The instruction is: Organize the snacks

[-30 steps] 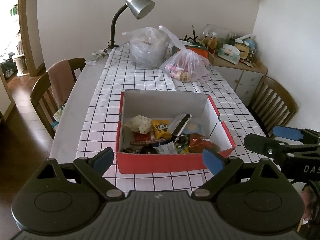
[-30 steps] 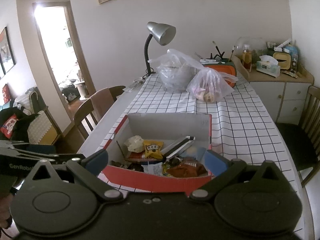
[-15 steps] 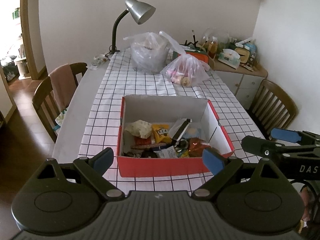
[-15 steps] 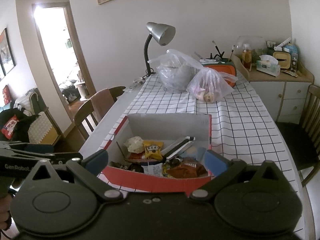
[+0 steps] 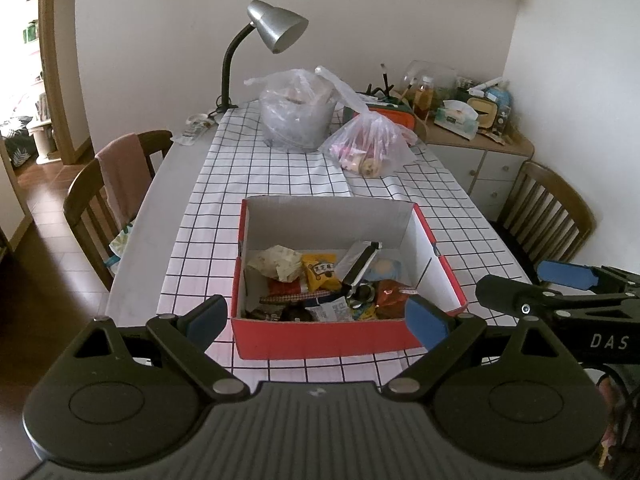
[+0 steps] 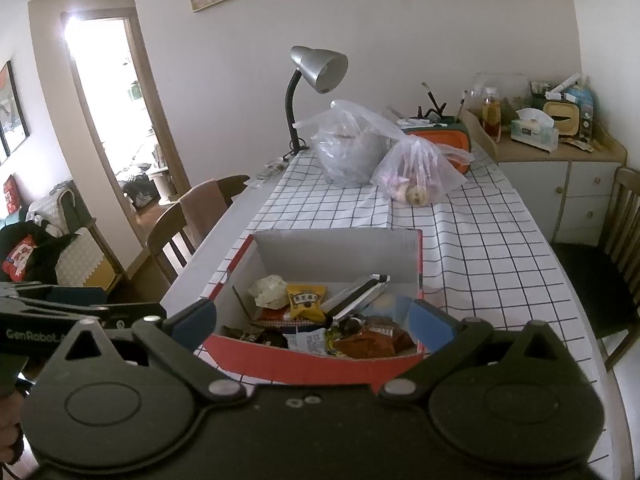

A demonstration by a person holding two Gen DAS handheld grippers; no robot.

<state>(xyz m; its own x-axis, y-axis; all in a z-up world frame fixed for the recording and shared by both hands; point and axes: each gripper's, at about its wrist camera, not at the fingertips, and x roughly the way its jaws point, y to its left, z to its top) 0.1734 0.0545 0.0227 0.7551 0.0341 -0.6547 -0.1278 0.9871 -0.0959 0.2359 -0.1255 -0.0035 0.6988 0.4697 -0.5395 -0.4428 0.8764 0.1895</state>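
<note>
Landmark: we take the open red cardboard box with white inner walls [image 5: 320, 340] as our reference; it sits on the black-and-white grid tablecloth [image 5: 280, 184] over the surface.
Snacks: a loose heap of wrapped snacks [image 5: 320, 284] lies inside the box, filling its near half.
Named packets: we see a yellow snack packet [image 5: 320, 271] near the middle of the heap, a crumpled cream wrapper [image 5: 276, 262] to its left, a silver and black foil pack [image 5: 360, 260] tilted to its right, and an orange-brown bag [image 5: 390, 294] at the near right corner of the box.
Left gripper: our black left gripper with blue pads [image 5: 316, 322] hangs just in front of the box's near wall, jaws spread wide and released, grasping nothing.
Right gripper: our black right gripper with blue pads [image 6: 314, 322] hangs in front of the same wall, jaws likewise released and empty; in the left wrist view it shows at the box's right side [image 5: 560, 292].
Beyond the box: two clear plastic bags, a large one [image 5: 296, 116] and a smaller one [image 5: 370, 144], stand well behind the box.
Lamp: a silver gooseneck desk lamp [image 5: 276, 30] rises behind the box at the far left.
Chairs: a dark wooden chair with a pink cloth draped on it [image 5: 108, 184] stands left of the box; another wooden chair [image 5: 548, 216] stands to its right.
</note>
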